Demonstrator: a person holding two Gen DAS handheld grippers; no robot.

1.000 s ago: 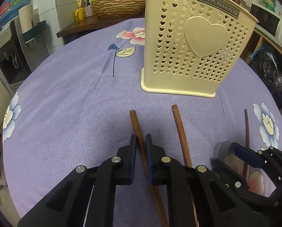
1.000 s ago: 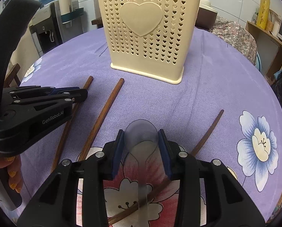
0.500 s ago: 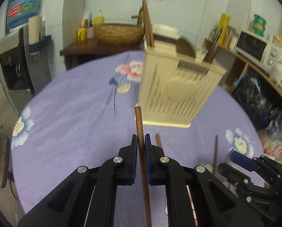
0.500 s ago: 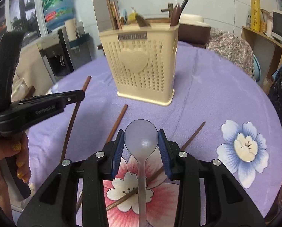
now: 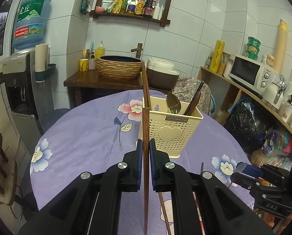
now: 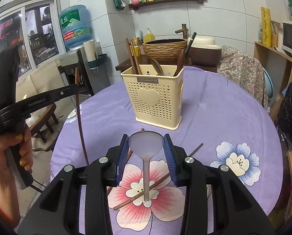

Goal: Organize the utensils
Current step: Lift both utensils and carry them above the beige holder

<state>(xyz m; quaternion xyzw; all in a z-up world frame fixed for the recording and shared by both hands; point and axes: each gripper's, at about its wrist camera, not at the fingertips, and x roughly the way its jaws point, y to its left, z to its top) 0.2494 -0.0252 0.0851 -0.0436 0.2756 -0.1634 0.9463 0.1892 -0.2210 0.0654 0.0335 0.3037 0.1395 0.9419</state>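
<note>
**Both grippers loaded, holder ahead**

The left gripper (image 5: 144, 146) is clamped tight on a chopstick (image 5: 145, 129), which stands near upright, its tip just reaching the holder's rim in the left wrist view. The right gripper (image 6: 146, 148) holds a translucent spoon (image 6: 146, 144) by the sides of its bowl, jaws part-way apart, handle trailing back towards the camera. The holder (image 6: 155, 105) stands near the middle of the table (image 6: 214, 113), ahead of both grippers and lower than their loads; which hand is nearer is hard to judge. It already contains chopsticks, a metal spoon and dark utensils. Its inner dividers are mostly hidden. Three more chopsticks (image 6: 142, 192) lie on the near part of the table, partly covered by the grippers.
</note>
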